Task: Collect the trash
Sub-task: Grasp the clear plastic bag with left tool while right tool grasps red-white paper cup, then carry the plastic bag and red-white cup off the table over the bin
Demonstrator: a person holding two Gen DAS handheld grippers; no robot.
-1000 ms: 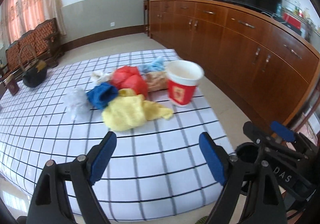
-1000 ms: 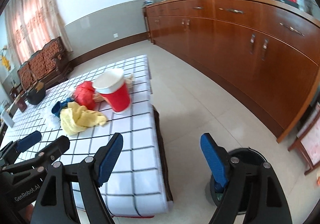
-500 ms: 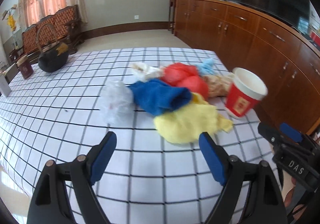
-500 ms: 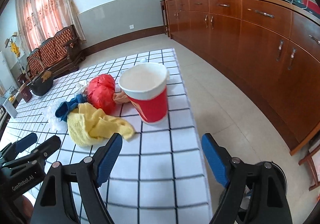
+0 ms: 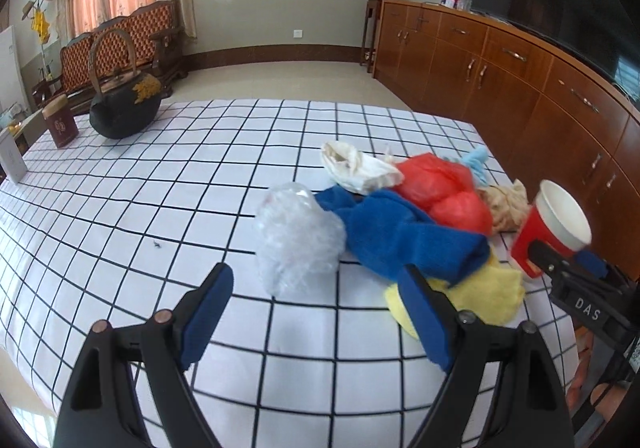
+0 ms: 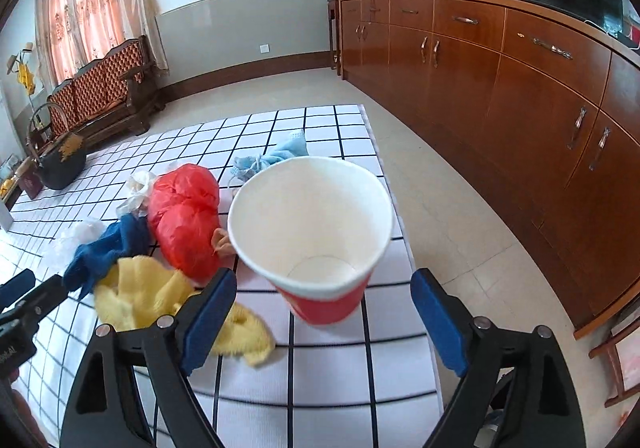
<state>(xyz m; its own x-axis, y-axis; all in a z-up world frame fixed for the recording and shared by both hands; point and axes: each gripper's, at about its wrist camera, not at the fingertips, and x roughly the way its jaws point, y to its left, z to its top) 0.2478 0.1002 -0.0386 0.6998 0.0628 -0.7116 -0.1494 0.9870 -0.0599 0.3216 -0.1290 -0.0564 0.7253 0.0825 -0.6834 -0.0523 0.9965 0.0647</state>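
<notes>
A trash pile lies on the checked tablecloth (image 5: 160, 175): a clear plastic bag (image 5: 298, 238), blue cloth (image 5: 400, 232), yellow cloth (image 5: 492, 300), red plastic bag (image 5: 444, 187), white crumpled wrapper (image 5: 356, 167) and brown paper (image 5: 506, 203). My left gripper (image 5: 316, 304) is open, its fingers just short of the clear bag and touching nothing. A red paper cup (image 6: 312, 232) stands upright and empty by the table's right edge. My right gripper (image 6: 324, 312) hovers close in front of it. Its jaws are opening, the cup's base is between the fingertips, and the pads are clear of it.
A black kettle (image 5: 122, 107) and a red tin (image 5: 60, 125) stand at the table's far left. A long wooden cabinet (image 6: 520, 87) runs along the right, with bare floor between it and the table edge (image 6: 400, 232). A wooden bench (image 5: 120, 35) stands by the curtains.
Both grippers have moved in over the table toward the pile. The clear bag now lies ahead of the left fingers. The cup looms large between the right fingers, which stand slightly wider.
</notes>
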